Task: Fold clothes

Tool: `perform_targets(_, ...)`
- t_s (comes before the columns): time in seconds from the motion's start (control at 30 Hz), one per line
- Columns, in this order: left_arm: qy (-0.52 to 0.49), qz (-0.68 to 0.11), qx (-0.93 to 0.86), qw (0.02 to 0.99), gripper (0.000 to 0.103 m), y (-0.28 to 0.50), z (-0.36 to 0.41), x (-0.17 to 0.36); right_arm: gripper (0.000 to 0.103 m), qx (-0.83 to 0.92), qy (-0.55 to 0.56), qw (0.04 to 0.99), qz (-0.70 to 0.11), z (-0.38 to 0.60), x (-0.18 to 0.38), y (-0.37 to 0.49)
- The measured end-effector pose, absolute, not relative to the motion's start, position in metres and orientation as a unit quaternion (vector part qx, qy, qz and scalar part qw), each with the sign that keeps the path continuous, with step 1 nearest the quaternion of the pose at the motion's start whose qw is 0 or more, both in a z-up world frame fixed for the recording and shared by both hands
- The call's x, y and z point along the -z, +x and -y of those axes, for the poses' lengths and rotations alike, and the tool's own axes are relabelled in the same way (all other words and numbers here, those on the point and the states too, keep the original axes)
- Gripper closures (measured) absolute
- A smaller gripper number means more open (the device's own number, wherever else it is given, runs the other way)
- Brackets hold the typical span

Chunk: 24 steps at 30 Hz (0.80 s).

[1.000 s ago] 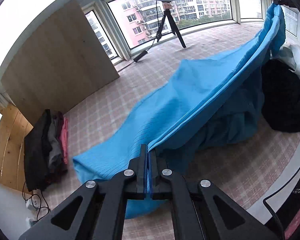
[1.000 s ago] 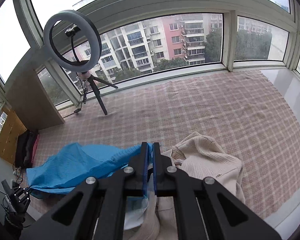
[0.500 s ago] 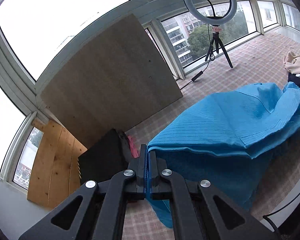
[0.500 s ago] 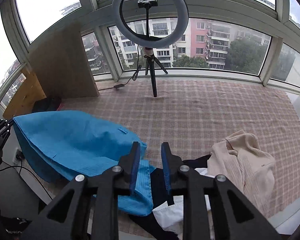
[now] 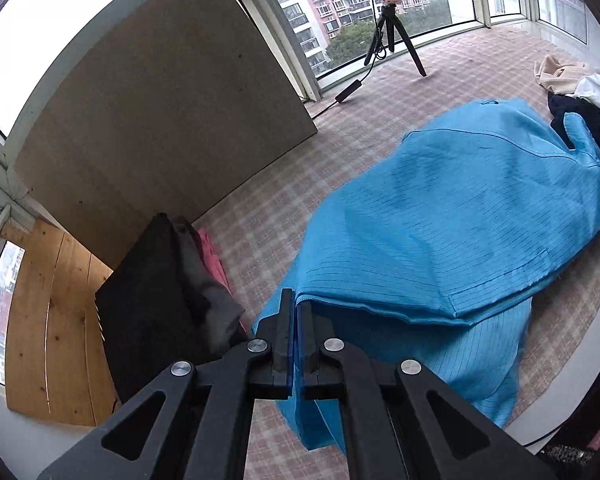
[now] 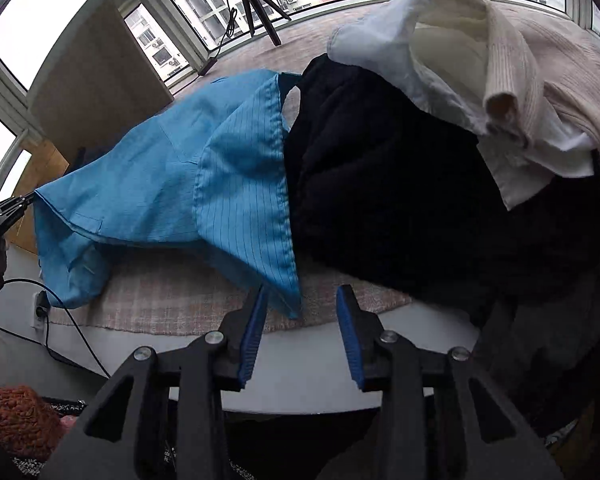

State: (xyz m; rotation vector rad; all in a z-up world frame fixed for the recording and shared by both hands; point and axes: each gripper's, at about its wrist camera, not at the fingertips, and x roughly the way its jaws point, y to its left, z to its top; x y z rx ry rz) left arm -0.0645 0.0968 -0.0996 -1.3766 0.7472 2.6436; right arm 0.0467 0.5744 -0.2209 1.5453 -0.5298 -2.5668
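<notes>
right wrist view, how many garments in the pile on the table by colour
blue: 1, the blue shirt
black: 1, the black garment
white: 1, the white shirt
cream: 1, the cream knit sweater
total: 4

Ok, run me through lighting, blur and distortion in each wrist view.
Left wrist view: soft daylight, the upper-left window blown out white, strong fisheye bending of the frames, the blue garment sharp. Right wrist view: the black garment so dark its folds barely read, the white shirt bright, slight softness near the edges.
</notes>
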Motion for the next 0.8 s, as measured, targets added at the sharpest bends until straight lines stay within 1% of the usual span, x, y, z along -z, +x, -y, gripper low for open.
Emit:
perform_targets(0.1,-0.447,-0.258,-0.855,0.044,0.103,-0.065,-0.103,0.1,0.067,0.836,0.509,0.051,0.198,-0.571,0.244,0.045)
perform_targets(0.3,-0.443,-0.268,-0.854,0.057,0.103,-0.064,-0.107,0.1,0.067,0.856,0.48,0.037,0.19,-0.558,0.259,0.033)
perform_targets(0.33,-0.436,-0.274,-0.856,0.05,0.103,-0.063,-0.106,0.1,0.074,0.857,0.478,0.037,0.189,-0.556,0.258,0.029)
perform_targets(0.37,-0.428,-0.28,-0.858,0.044,0.103,-0.061,-0.106,0.1,0.103,0.858,0.475,0.038,0.19,-0.555,0.257,0.026)
perform_targets(0.43,-0.412,-0.286,-0.864,0.037,0.103,-0.059,-0.102,0.093,0.102,0.866,0.459,0.035,0.195,-0.556,0.237,0.021)
perform_targets(0.5,-0.398,-0.261,-0.879,0.034,0.103,-0.062,-0.09,0.07,0.102,0.89,0.413,0.028,0.192,-0.562,0.188,0.016)
perform_targets(0.57,-0.382,-0.237,-0.893,0.03,0.103,-0.064,-0.079,0.046,0.102,0.92,0.339,0.032,0.194,-0.569,0.113,0.009)
perform_targets(0.67,-0.317,-0.251,-0.914,0.018,0.103,-0.063,-0.075,-0.015,0.102,0.963,0.243,0.024,0.117,-0.551,-0.014,0.0)
perform_targets(0.73,-0.262,-0.272,-0.926,0.004,0.103,-0.055,-0.076,-0.067,0.102,0.981,0.189,0.011,0.049,-0.529,-0.099,-0.003)
perform_targets(0.8,-0.211,-0.287,-0.934,-0.012,0.103,-0.043,-0.072,-0.119,0.102,0.99,0.14,-0.007,0.001,-0.508,-0.177,0.002)
